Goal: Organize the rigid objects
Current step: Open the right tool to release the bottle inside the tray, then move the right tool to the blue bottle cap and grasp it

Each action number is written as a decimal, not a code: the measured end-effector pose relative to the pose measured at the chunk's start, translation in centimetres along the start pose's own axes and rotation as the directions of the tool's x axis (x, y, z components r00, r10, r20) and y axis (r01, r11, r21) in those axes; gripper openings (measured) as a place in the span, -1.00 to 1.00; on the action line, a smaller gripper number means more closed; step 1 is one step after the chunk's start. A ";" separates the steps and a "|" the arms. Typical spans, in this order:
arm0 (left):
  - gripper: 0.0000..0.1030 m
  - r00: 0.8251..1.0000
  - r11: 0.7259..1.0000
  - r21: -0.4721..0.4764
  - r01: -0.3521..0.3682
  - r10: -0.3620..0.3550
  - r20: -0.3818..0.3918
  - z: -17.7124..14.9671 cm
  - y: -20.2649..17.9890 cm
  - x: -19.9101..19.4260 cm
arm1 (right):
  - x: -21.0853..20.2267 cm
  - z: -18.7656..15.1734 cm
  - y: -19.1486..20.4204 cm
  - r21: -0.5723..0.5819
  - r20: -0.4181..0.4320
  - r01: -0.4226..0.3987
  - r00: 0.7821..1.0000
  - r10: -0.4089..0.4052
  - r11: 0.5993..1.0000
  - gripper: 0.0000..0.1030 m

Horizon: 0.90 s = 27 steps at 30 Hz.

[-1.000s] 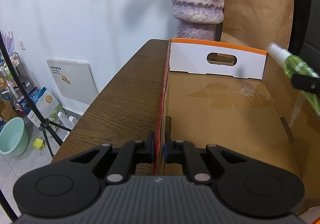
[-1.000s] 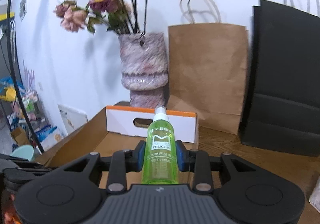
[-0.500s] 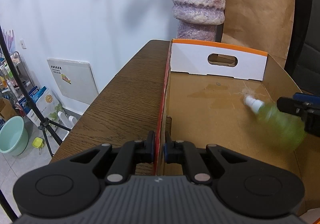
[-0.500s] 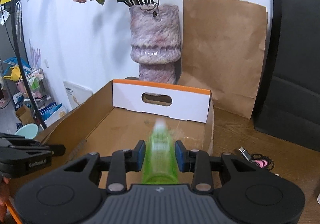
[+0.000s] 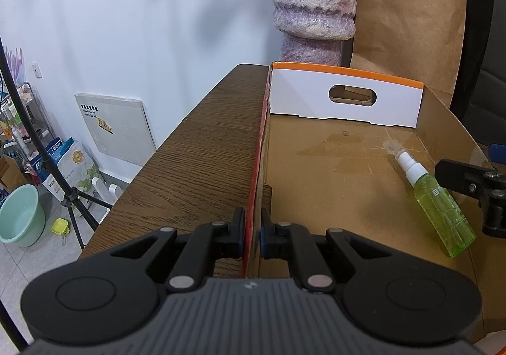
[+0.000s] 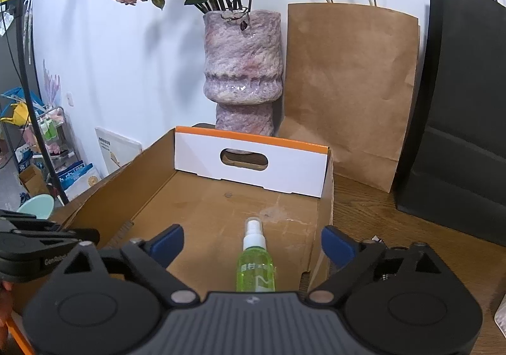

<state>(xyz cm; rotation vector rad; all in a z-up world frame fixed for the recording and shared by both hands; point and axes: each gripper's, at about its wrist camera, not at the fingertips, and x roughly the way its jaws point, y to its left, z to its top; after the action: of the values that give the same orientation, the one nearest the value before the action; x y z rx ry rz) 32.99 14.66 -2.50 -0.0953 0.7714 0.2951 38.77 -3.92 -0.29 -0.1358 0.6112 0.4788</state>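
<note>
The green spray bottle (image 6: 255, 263) lies on its side on the floor of the cardboard box (image 6: 202, 209), near the box's right wall, its white nozzle pointing toward the white end panel with the handle cut-out. It is a slim, translucent green plastic cylinder with a printed label and a narrow white pump head.

We judge it light and stiff, with a smooth round body that could roll or slip sideways under pressure. The best hold looks to be across the middle of the green barrel, not on the thin nozzle, which seems the weakest part.

Our right tongs (image 6: 253, 242) are opening, the blue pads spread wide to either side of the bottle and clear of it, so it rests free. Our left tongs (image 5: 252, 230) are closed on the box's left wall, pinching the cardboard edge and steadying the box on the wooden surface (image 5: 202, 165).
</note>
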 end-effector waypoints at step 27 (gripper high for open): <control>-0.81 1.000 1.000 0.005 -0.002 0.002 0.005 0.0 0.0 0.1 | -11.8 -9.9 -21.3 0.281 -0.059 0.543 0.833 -0.550 0.791 1.00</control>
<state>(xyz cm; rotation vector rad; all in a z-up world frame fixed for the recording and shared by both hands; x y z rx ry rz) 33.07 14.64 -2.51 -0.0890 0.7676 0.2955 35.23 -29.88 -1.86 -0.0245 0.5780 -0.1789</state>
